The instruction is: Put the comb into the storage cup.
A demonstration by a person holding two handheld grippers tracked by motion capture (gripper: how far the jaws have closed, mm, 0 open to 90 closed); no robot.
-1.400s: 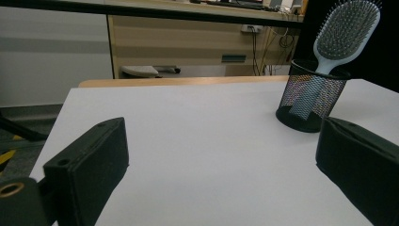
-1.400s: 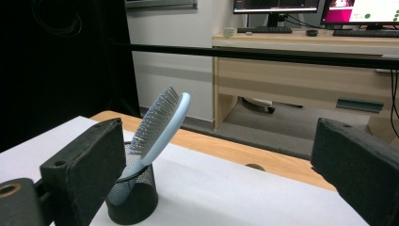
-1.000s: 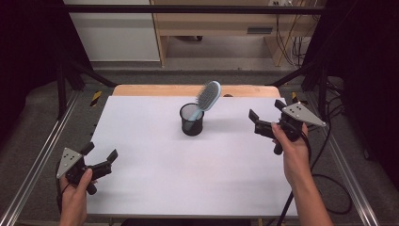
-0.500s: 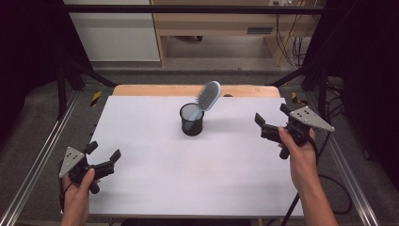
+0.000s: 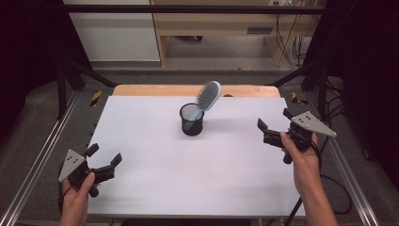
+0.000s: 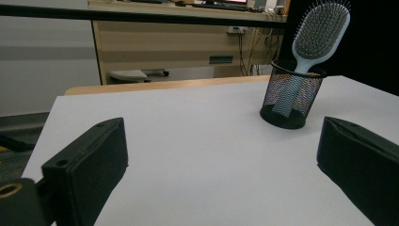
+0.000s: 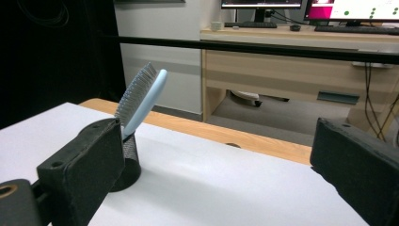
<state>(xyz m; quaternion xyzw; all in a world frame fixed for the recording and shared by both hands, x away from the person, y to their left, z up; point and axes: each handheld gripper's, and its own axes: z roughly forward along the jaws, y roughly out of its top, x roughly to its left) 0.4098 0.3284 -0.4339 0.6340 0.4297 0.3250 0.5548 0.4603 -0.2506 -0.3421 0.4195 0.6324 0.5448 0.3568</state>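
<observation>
A pale blue hairbrush [image 5: 207, 98] stands handle-down in a black mesh cup [image 5: 192, 120] at the middle back of the white table [image 5: 197, 160]. It leans to the right. In the left gripper view the hairbrush [image 6: 320, 33] and cup [image 6: 291, 96] sit ahead at the right. The right gripper view has the hairbrush [image 7: 141, 99] at left, with the cup [image 7: 129, 162] partly behind a jaw. My left gripper [image 5: 104, 158] is open near the front left corner, holding nothing. My right gripper [image 5: 273, 123] is open at the right edge, well apart from the cup.
A wooden strip [image 5: 188, 90] runs along the table's far edge. Metal rails [image 5: 42, 155] flank both sides. Behind stand a wooden desk [image 5: 226, 28] and cables [image 5: 291, 33]. Broad bare table surface lies between the grippers and the cup.
My right gripper has drawn back toward the near right edge, away from the cup. My left gripper has shifted slightly nearer and rightward. Brush and cup have not moved.
</observation>
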